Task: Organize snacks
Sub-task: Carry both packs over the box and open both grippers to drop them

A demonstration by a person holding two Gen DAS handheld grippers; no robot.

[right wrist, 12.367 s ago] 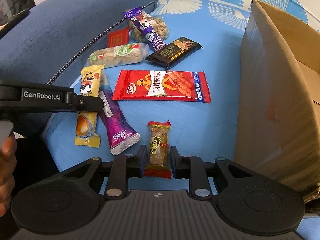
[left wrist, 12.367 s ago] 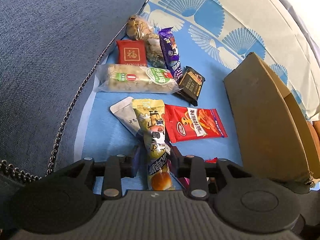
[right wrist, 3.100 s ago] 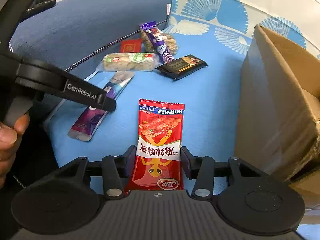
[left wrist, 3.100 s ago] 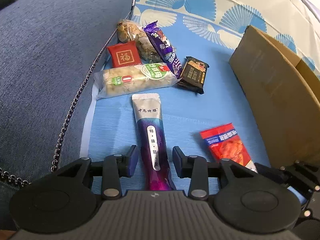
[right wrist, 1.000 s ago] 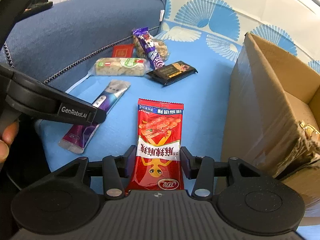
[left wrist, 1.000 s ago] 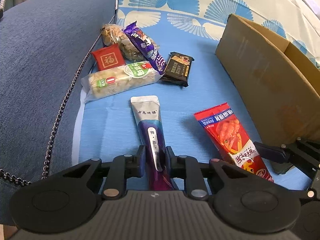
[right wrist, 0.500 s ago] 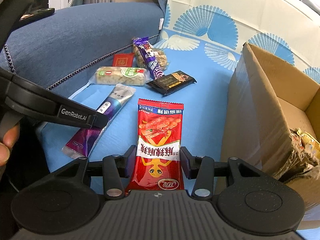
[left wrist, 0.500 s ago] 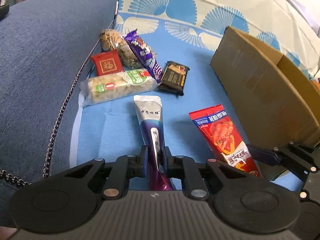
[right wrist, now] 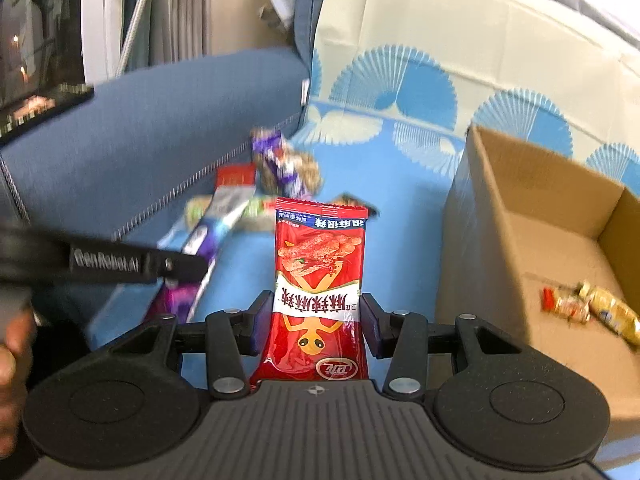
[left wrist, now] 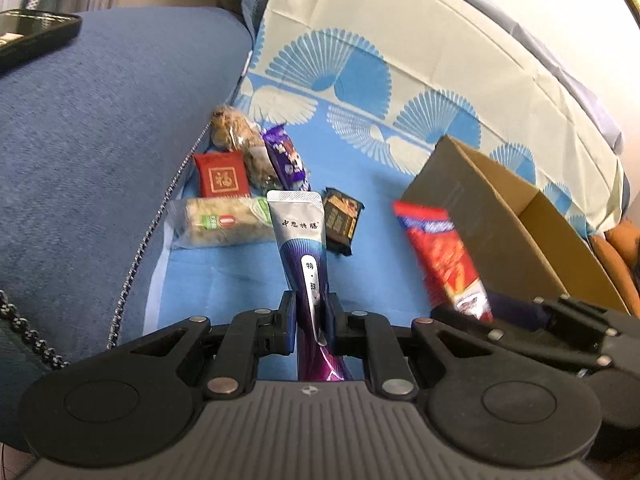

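My left gripper [left wrist: 311,312] is shut on a long purple and silver snack tube [left wrist: 301,236], which is lifted off the blue seat cover and sticks up in front of me. My right gripper [right wrist: 318,312] is shut on a red snack packet [right wrist: 320,264], also raised above the seat. In the left wrist view the red packet [left wrist: 442,256] hangs at the right beside the open cardboard box [left wrist: 516,216]. In the right wrist view the left gripper [right wrist: 132,266] with its tube [right wrist: 208,232] shows at the left, and two small wrapped snacks [right wrist: 592,308] lie inside the box [right wrist: 536,216].
On the seat further back lie a red square packet [left wrist: 221,178], a clear nut bar bag [left wrist: 224,224], a purple wrapper [left wrist: 285,162], a brown nut bag [left wrist: 236,132] and a dark bar [left wrist: 340,220]. A phone [left wrist: 32,34] rests on the blue armrest [left wrist: 92,128]. A hand [right wrist: 10,344] shows at the left edge.
Both grippers have risen with their snacks: the purple tube and the red packet have come off the seat. The left gripper has also tilted, so the view reaches higher up the backrest.
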